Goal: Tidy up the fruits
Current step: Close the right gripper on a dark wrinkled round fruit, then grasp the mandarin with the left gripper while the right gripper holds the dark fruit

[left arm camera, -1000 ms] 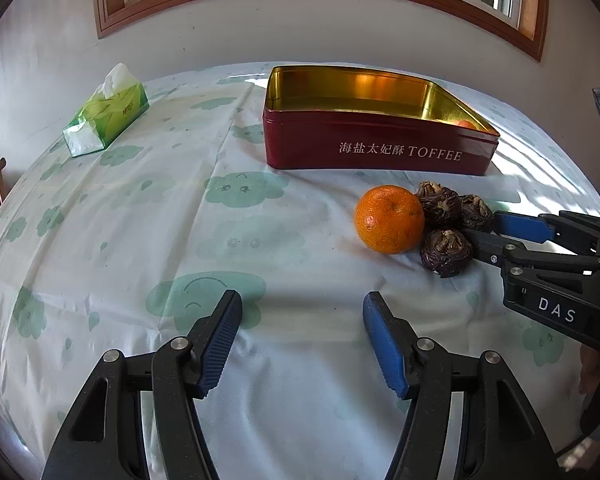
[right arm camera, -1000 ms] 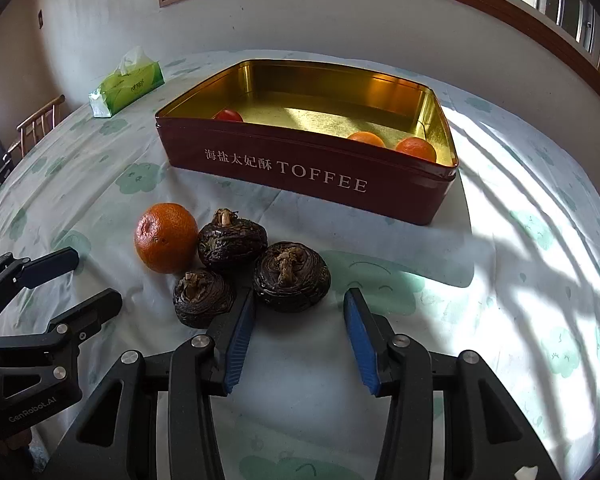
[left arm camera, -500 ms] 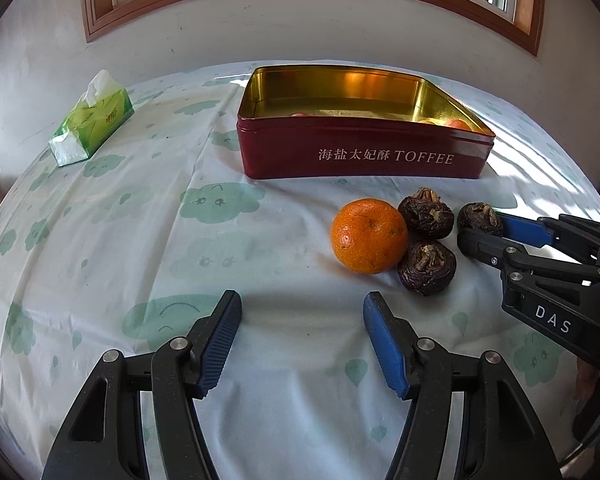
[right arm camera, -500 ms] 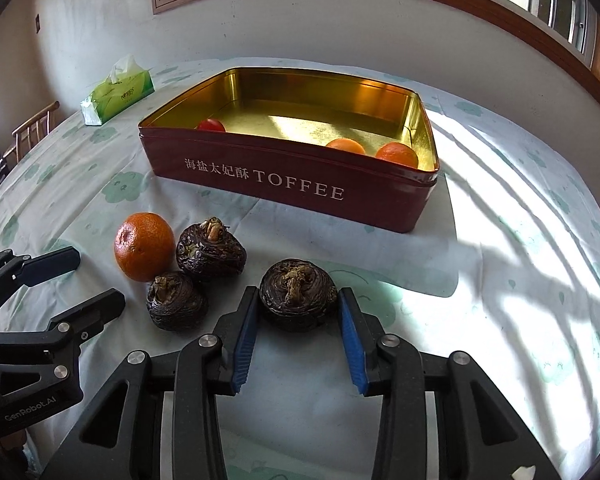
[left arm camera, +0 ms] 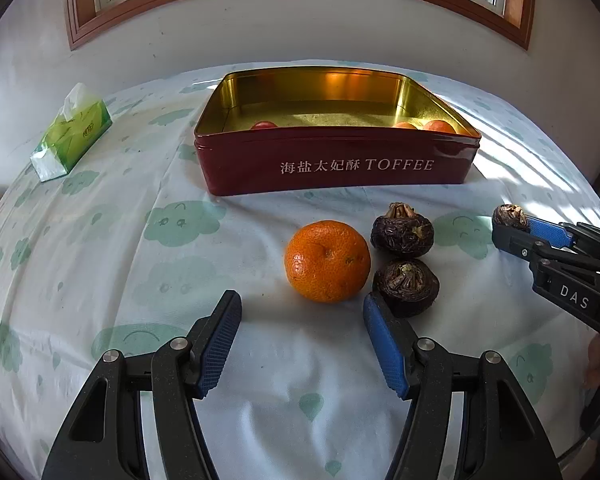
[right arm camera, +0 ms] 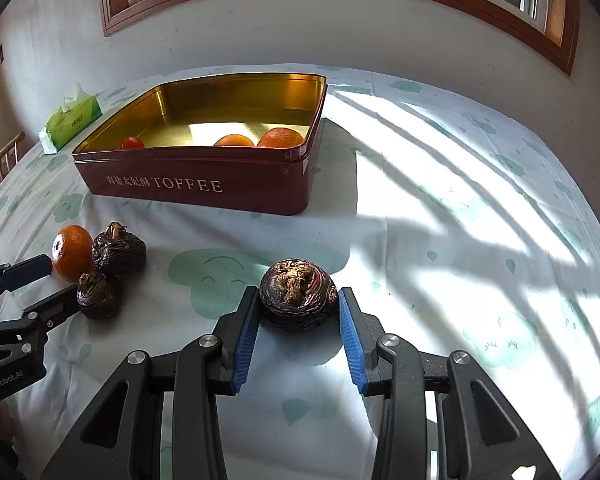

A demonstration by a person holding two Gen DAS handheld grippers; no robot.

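The red tin carries a line of white Chinese characters followed by "TOFFEE" on its front wall. The right claw shows "DAS" in white on its black body — and the left claw reads "GenRobot.AI" on its side. Print on the green tissue pack is too small to read.

1. Tin: dark red outside, gold inside, white lettering.
2. Cloth: white w/ pale green cloud faces.
3. Tangerine: orange.
4. Tissue pack: green & white.
5. Water chestnuts: dark brown.
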